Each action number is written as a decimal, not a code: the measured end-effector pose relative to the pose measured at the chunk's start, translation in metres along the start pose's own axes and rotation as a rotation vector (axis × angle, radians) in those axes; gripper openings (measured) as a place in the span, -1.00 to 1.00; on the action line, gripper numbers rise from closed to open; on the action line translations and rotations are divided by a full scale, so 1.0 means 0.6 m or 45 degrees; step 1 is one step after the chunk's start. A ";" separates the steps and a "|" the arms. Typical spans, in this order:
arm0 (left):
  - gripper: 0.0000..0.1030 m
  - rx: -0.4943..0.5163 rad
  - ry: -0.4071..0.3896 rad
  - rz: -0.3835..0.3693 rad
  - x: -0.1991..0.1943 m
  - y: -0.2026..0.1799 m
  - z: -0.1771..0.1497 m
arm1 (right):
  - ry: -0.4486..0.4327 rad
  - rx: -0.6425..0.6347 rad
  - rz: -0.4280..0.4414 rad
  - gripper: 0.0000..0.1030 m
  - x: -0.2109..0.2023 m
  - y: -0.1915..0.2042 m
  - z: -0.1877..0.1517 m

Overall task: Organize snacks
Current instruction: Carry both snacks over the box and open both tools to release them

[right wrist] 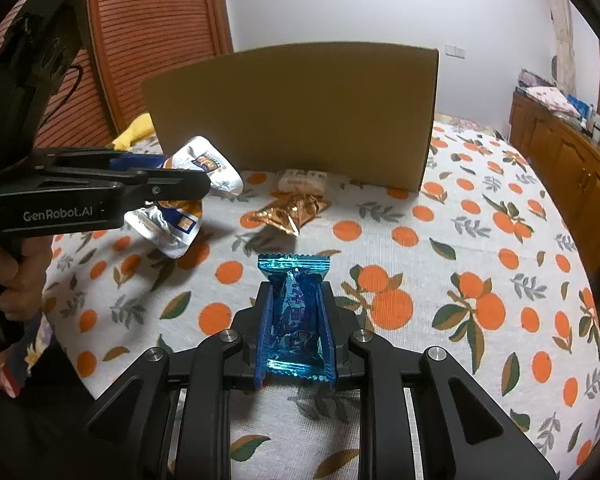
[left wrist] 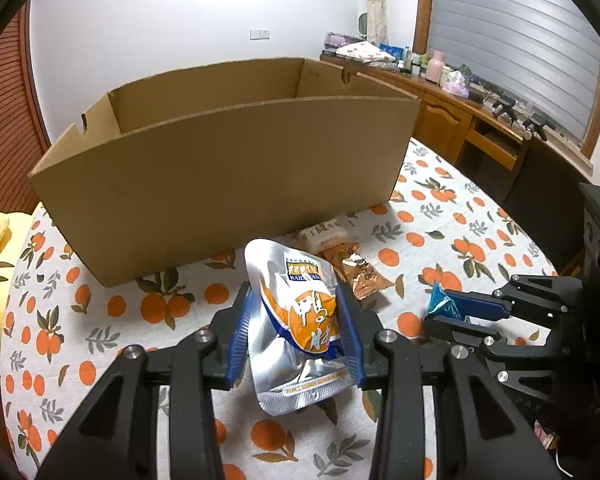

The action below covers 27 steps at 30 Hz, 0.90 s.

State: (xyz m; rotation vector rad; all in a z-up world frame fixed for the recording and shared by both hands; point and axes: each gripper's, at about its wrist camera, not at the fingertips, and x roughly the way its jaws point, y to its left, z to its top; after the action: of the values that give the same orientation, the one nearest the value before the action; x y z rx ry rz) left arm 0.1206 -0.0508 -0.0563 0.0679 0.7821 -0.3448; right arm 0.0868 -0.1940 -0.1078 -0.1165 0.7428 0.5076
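Left gripper (left wrist: 296, 320) clamped on a silver-and-orange snack pouch (left wrist: 296, 328) lifted above the orange-print bedspread (right wrist: 480, 240), right gripper (right wrist: 296, 320) pinching a blue foil snack packet (right wrist: 294, 312), open cardboard box (left wrist: 220, 172) behind, copper-coloured packet (right wrist: 290, 212) and pale wrapped snack (right wrist: 302, 180) lying just before it

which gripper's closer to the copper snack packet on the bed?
Left, narrowly. The left gripper, holding a silver pouch, sits just short of the copper packet; the right gripper, holding a blue packet, is further back.

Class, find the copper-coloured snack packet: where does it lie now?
The copper packet lies on the orange-print cloth before the cardboard box, just in front of a white packet, touched by neither tongs.
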 end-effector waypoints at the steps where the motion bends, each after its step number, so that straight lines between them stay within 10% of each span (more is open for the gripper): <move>1: -0.26 -0.001 -0.010 -0.001 -0.006 0.001 0.002 | -0.005 -0.002 -0.002 -0.62 -0.004 0.001 0.001; 27: -0.25 0.034 -0.254 0.004 -0.109 0.034 0.116 | -0.173 -0.158 -0.041 -0.62 -0.068 0.011 0.136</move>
State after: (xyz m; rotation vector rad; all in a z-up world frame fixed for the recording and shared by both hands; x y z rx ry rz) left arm 0.1315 -0.0261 0.0376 0.0586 0.5799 -0.3529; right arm 0.1086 -0.1817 -0.0197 -0.2073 0.5761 0.5253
